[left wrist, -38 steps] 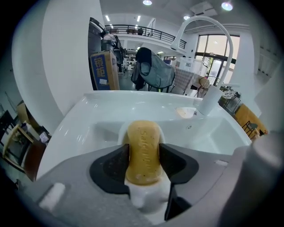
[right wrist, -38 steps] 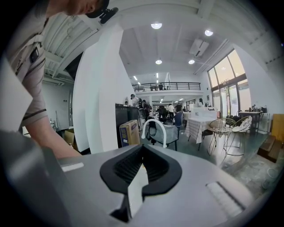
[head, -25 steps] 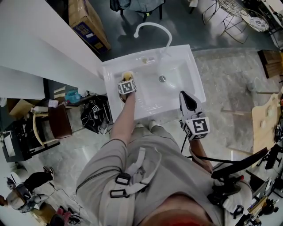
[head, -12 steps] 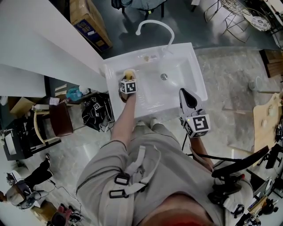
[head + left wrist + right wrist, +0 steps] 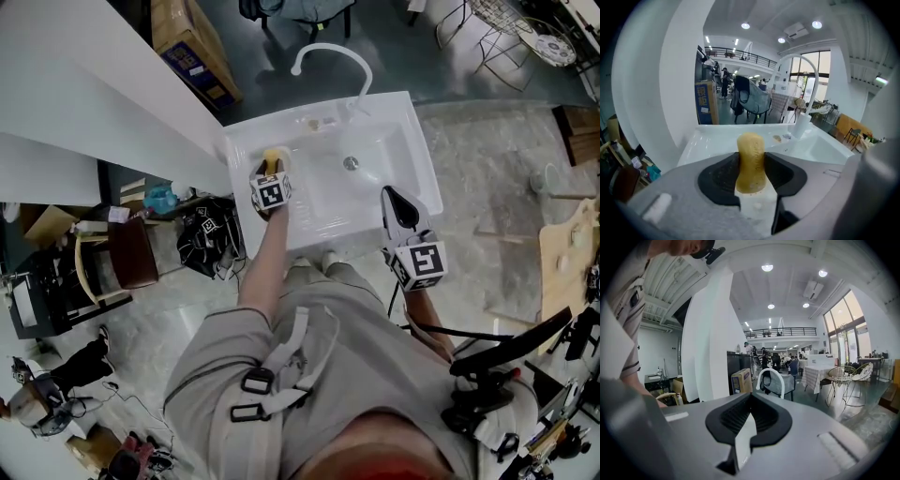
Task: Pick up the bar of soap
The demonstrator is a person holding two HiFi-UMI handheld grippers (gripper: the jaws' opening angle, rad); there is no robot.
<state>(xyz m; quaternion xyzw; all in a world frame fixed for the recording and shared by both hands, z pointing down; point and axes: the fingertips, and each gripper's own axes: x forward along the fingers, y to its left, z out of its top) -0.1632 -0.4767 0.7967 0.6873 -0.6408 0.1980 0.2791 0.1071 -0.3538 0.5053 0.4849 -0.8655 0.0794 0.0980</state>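
The bar of soap (image 5: pixel 273 157) is yellowish-tan and stands upright between the jaws of my left gripper (image 5: pixel 271 174), above the left part of the white sink (image 5: pixel 398 127). In the left gripper view, both dark pads press on the sides of the soap (image 5: pixel 751 161), and my left gripper (image 5: pixel 751 157) is shut on it, clear of the sink's deck (image 5: pixel 717 140). My right gripper (image 5: pixel 397 208) hangs by the sink's front right corner. Its pads meet at the tip with nothing between them in the right gripper view (image 5: pixel 750 399).
A white arched faucet (image 5: pixel 330 53) rises at the back of the sink, with a drain (image 5: pixel 351 163) in the basin. A white partition (image 5: pixel 84 103) runs along the left. A cardboard box (image 5: pixel 192 42) and bags (image 5: pixel 202 239) lie on the floor nearby.
My left gripper has risen from the sink's left deck with the soap in it. The right gripper has stayed where it was.
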